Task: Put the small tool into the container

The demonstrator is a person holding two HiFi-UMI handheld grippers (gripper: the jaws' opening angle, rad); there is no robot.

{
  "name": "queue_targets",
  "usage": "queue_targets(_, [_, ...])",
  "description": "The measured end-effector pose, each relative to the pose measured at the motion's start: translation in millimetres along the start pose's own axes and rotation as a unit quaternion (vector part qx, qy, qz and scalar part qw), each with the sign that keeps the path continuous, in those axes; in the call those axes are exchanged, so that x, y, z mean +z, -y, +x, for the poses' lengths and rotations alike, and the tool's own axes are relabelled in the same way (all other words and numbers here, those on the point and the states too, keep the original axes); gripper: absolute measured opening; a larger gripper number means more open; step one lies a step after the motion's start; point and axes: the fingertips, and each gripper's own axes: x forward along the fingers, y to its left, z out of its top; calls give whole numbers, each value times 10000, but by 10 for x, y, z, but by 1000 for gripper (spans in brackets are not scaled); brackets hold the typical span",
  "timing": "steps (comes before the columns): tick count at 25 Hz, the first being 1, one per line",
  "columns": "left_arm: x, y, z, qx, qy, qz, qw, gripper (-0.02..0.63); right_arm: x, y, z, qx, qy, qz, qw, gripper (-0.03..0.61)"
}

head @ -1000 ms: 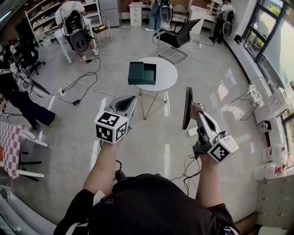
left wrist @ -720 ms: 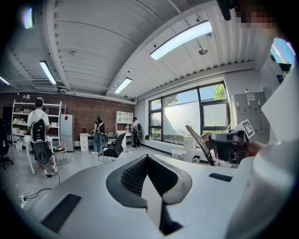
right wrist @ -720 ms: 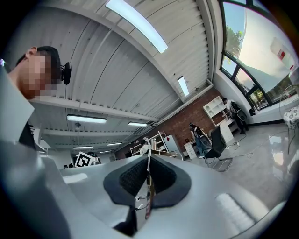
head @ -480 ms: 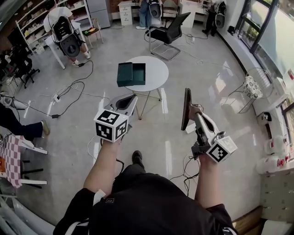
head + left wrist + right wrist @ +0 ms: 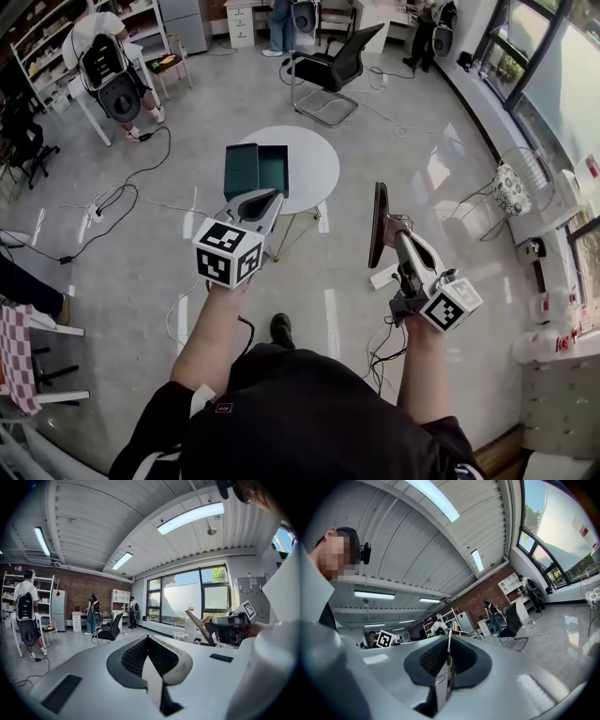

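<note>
The container is a dark green open box [image 5: 256, 169] with its lid lying open, on the left part of a round white table [image 5: 309, 155] ahead of me. My left gripper [image 5: 265, 200] is shut and empty, held in the air just short of the box. My right gripper [image 5: 393, 225] is shut on the small tool [image 5: 378, 225], a thin flat dark blade that stands upright to the right of the table. In the right gripper view the tool [image 5: 449, 665] shows edge-on between the jaws of the right gripper [image 5: 447, 654]. The left gripper [image 5: 147, 641] shows nothing between its jaws.
A black office chair [image 5: 328, 67] stands behind the table. Cables [image 5: 131, 192] run over the grey floor at left, and a white power strip [image 5: 382, 277] lies under my right hand. People with backpacks stand by shelves [image 5: 98, 61] at the back. Windows line the right wall.
The table and box have come closer and lower in the head view as the person walks toward them. Both grippers keep their pose, the right still holding the tool.
</note>
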Motion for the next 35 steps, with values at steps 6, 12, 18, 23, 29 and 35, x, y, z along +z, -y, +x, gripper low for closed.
queue_targets(6, [159, -891, 220, 268, 36, 115, 9996, 6, 3, 39, 1034, 250, -142, -88, 9995, 18])
queue_targets(12, [91, -1461, 394, 512, -40, -98, 9986, 6, -222, 225, 1600, 373, -428, 195, 9982, 19])
queue_targets(18, [-57, -1918, 709, 719, -268, -211, 9968, 6, -363, 625, 2143, 468, -574, 431, 9963, 20])
queue_targets(23, [-25, -2281, 1190, 968, -483, -171, 9940, 6, -441, 1114, 2756, 806, -827, 460, 9922, 20])
queue_targets(29, [126, -2802, 1880, 1395, -670, -342, 9874, 6, -374, 1878, 3664, 1185, -1224, 583, 9837, 20])
queue_targets(35, [272, -3144, 2364, 1736, -759, -535, 9804, 6, -342, 2372, 4389, 1667, -1514, 794, 9711, 20])
